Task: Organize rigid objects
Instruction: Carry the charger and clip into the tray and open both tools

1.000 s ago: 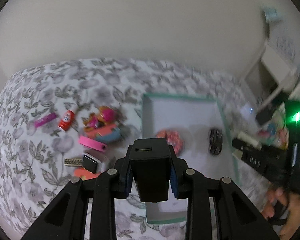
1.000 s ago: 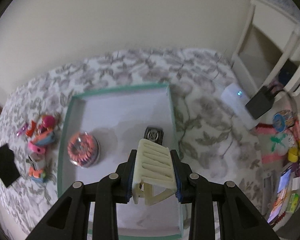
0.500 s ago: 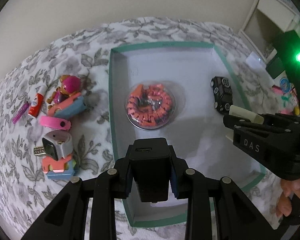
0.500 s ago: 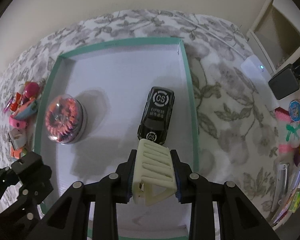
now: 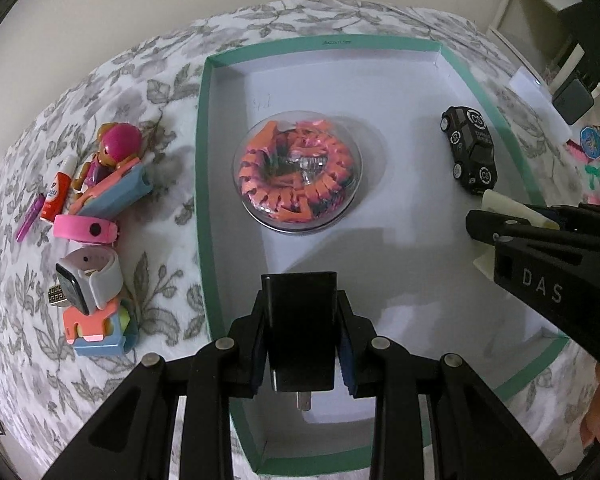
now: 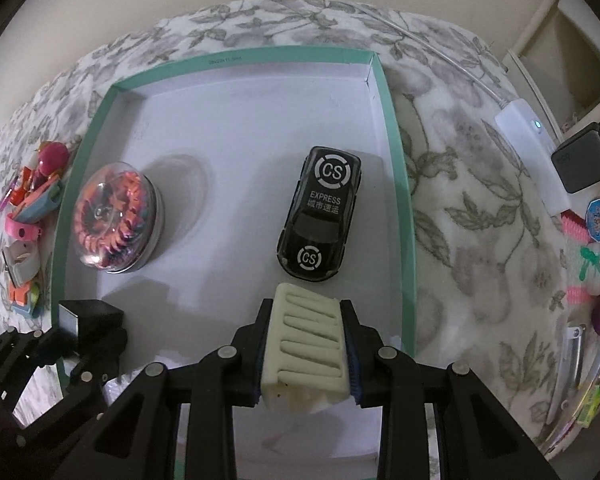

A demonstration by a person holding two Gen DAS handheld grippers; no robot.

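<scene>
A green-rimmed white tray point(image 5: 204, 152) point(image 6: 396, 152) lies on a floral bedspread. In it sit a clear round case of orange pieces point(image 5: 298, 170) point(image 6: 114, 218) and a black toy car point(image 5: 470, 148) point(image 6: 320, 218). My left gripper point(image 5: 300, 336) is shut on a black charger plug point(image 5: 298, 328), held low over the tray's near left part; it also shows in the right wrist view point(image 6: 88, 314). My right gripper point(image 6: 306, 344) is shut on a cream ribbed plastic piece point(image 6: 306, 344) just behind the car; that piece shows in the left wrist view too point(image 5: 508, 208).
A pile of small toys lies left of the tray: a pink-headed figure point(image 5: 118, 146), a pink band point(image 5: 84, 230), a watch point(image 5: 88, 278), a red tube point(image 5: 56, 196). A white adapter point(image 6: 534, 156), a black cube point(image 6: 582, 162) and colourful clutter point(image 6: 596, 240) lie to the right.
Both grippers have come down and forward over the tray, holding their objects. The left plug has tipped so its prongs point toward the camera.
</scene>
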